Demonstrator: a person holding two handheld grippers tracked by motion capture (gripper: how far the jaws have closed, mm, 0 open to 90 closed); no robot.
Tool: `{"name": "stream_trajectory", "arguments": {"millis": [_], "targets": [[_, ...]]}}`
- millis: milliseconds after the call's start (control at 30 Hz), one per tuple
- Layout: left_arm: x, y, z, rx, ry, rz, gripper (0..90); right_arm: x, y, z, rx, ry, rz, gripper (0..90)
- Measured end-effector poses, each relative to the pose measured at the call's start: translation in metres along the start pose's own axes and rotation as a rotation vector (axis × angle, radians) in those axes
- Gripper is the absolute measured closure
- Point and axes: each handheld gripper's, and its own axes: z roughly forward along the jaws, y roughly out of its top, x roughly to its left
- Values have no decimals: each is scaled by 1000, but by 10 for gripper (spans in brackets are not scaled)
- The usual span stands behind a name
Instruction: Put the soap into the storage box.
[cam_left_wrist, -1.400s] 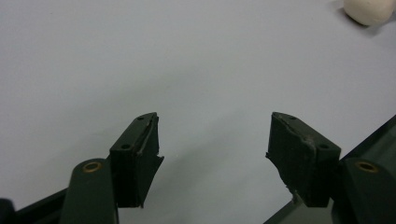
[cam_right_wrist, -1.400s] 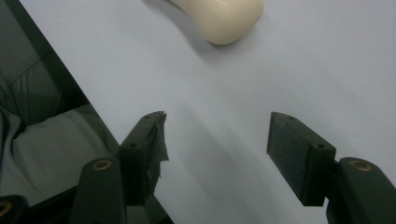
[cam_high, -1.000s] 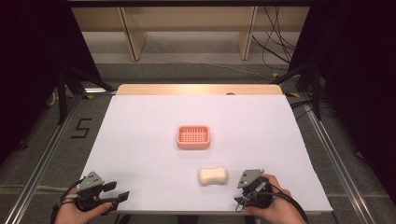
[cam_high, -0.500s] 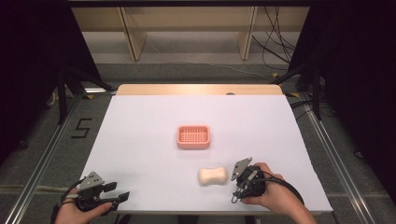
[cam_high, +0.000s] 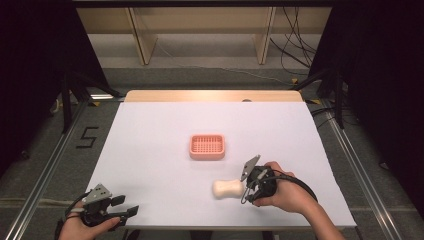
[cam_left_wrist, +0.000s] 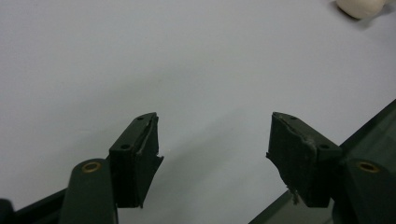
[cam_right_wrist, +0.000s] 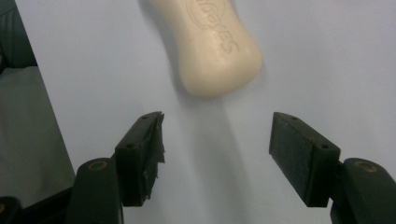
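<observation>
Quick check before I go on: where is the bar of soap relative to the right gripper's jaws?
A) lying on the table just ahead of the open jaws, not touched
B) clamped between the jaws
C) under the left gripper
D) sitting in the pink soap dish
A: in the right gripper view the soap lies on the white table ahead of the right gripper, whose jaws stand apart with nothing between them.

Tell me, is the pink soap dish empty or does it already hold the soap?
Empty. The soap dish shows its bare grid, and the soap lies on the table nearer the person, just ahead of the open right claw.
</observation>
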Motion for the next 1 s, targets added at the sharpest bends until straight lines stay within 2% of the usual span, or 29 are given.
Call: {"name": "stream_trajectory", "arguments": {"millis": [33, 67, 133, 200, 233, 300, 367, 400, 433, 467, 500, 533, 567, 600, 667, 767, 833, 867, 933, 967, 1000], "targets": [[0, 0, 0, 11, -3, 2, 331, -1, 2, 0, 9, 3, 22, 352], [0, 0, 0, 13, -2, 2, 331, -2, 4, 0, 12, 7, -6, 352], [0, 0, 0, 10, -5, -1, 331, -5, 7, 1, 11, 6, -14, 347], [0, 0, 0, 11, -4, 0, 331, -5, 9, 1, 27, 6, -1, 341], [0, 0, 0, 12, -5, 0, 331, -7, 10, 1, 22, 7, -16, 340], [0, 0, 0, 12, -6, 0, 331, -6, 13, 0, 39, 8, 3, 336], [0, 0, 0, 12, -7, 1, 331, -8, 15, 1, 31, 10, -27, 335], [0, 0, 1, 3, -1, 1, 331, -8, 16, 1, 38, 11, -17, 334], [0, 0, 1, 6, -2, 2, 331, -9, 17, 1, 33, 10, -30, 333], [0, 0, 1, 5, -3, 2, 331, -8, 17, 1, 33, 15, -12, 332], [0, 0, 1, 5, -2, 2, 331, -10, 19, 1, 26, 14, -38, 331], [1, 0, 0, 13, -3, 1, 331, -10, 20, 1, 36, 19, -37, 331], [0, 0, 0, 13, -5, 0, 331, -10, 20, 1, 45, -3, -29, 331], [0, 0, 0, 11, -5, 1, 331, -9, 21, 0, 54, -2, -20, 331], [0, 0, 1, 0, -1, 0, 331, -12, 24, 0, 61, 3, -64, 332], [0, 0, 1, 3, -3, 1, 331, -13, 26, -1, 71, 4, -55, 333], [0, 0, 1, 5, -1, 3, 331, -16, 29, -1, 69, 9, -85, 334], [0, 0, 0, 12, -5, 3, 331, -16, 30, -1, 76, 6, -74, 335], [1, 0, 0, 12, -5, 3, 331, -19, 33, 0, 78, 12, -108, 333], [1, 0, 0, 10, -5, 3, 331, -16, 34, 0, 100, 15, -78, 333], [1, 0, 0, 10, -6, 3, 331, -16, 36, 1, 100, 25, -77, 333]]}}
